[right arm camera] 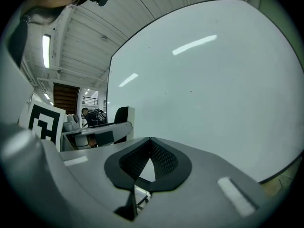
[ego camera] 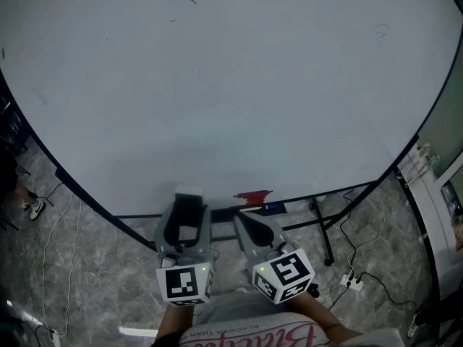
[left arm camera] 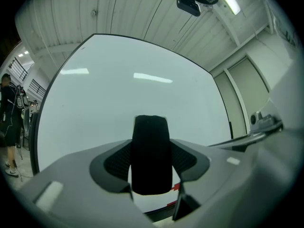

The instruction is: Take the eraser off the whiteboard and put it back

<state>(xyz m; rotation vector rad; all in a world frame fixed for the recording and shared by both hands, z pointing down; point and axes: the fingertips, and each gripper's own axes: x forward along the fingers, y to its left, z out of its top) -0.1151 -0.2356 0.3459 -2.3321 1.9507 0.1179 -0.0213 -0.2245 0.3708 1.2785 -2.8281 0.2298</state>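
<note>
The whiteboard [ego camera: 231, 85] fills most of the head view. My left gripper [ego camera: 187, 207] is shut on the eraser [ego camera: 189, 194], a block with a white side and black felt, held low in front of the board's bottom edge. In the left gripper view the eraser's black felt [left arm camera: 151, 151] stands upright between the two pads. The right gripper view shows the eraser [right arm camera: 122, 121] close to the board; whether it touches I cannot tell. My right gripper [ego camera: 243, 221] hangs beside the left one, jaws shut with nothing in them, tips meeting [right arm camera: 149, 141].
A red marker [ego camera: 253, 196] and a blue item [ego camera: 273, 208] lie on the ledge at the board's bottom edge. The board's stand legs [ego camera: 322, 230] and a power strip [ego camera: 352, 283] with cables are on the stone floor. A person [left arm camera: 9, 113] stands at the far left.
</note>
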